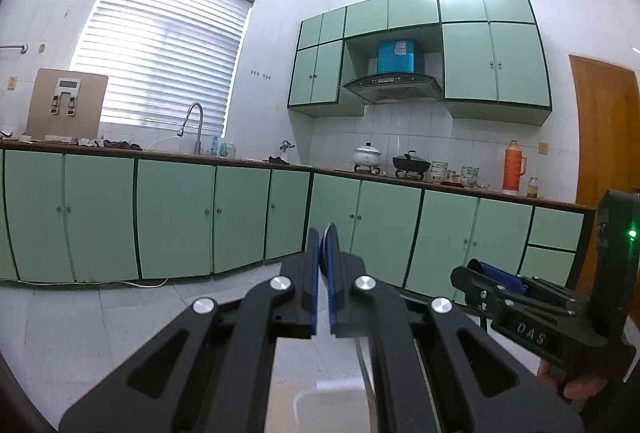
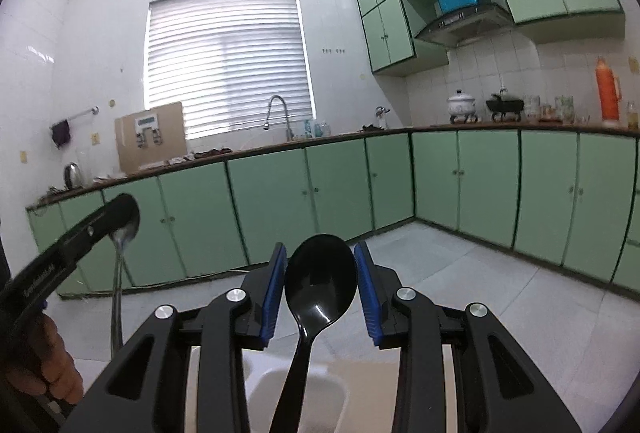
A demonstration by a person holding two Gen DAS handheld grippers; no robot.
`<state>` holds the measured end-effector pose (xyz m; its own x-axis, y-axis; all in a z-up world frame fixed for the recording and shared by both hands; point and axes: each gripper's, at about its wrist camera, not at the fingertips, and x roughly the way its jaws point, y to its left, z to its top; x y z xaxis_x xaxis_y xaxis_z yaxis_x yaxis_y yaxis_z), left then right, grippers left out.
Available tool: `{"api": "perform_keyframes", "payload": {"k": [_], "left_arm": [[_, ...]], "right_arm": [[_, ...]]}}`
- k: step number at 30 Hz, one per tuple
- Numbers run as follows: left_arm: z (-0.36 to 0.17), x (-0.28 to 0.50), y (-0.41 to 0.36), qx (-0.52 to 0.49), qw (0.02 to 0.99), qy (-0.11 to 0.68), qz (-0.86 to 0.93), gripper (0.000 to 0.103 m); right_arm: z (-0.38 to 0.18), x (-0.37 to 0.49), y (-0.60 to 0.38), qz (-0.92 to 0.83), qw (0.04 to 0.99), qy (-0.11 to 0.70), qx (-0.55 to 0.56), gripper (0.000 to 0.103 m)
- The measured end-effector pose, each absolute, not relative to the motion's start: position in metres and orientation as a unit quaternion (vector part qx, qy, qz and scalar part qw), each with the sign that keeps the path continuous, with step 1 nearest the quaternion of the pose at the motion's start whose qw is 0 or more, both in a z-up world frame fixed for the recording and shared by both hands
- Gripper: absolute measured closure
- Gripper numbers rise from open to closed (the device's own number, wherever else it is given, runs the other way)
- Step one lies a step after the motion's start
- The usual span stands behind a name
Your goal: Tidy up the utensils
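Observation:
My left gripper [image 1: 324,239] is shut on a metal spoon [image 1: 329,233], held by its bowl, seen edge-on between the blue pads; its handle hangs down [image 1: 366,373]. In the right wrist view the left gripper [image 2: 126,213] shows at left with the metal spoon [image 2: 118,273] hanging from it. My right gripper [image 2: 320,253] holds a black plastic spoon [image 2: 320,281] upright, its bowl between the blue pads, which touch the bowl's edges. The right gripper also shows in the left wrist view [image 1: 492,277] at right. A white container [image 2: 296,393] sits below both grippers.
Green base cabinets [image 1: 240,217] run along two walls under a brown counter with a sink faucet [image 1: 192,125], pots [image 1: 368,155] and an orange thermos [image 1: 514,165]. Green wall cabinets [image 1: 496,61] and a range hood hang above. A wooden door [image 1: 604,137] is at right. Grey tile floor.

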<state>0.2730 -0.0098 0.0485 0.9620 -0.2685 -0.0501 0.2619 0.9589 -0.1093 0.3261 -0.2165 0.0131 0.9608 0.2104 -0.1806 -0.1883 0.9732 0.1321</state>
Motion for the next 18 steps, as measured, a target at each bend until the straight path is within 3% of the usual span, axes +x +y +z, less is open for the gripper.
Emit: {"api": "perform_keyframes", "payload": {"k": [18], "left_arm": [[-0.014, 0.316, -0.009, -0.045, 0.985, 0.109, -0.126, 0.097]], "right_arm": [[-0.042, 0.345, -0.207, 0.117, 0.98, 0.15, 0.06, 0.068]]}}
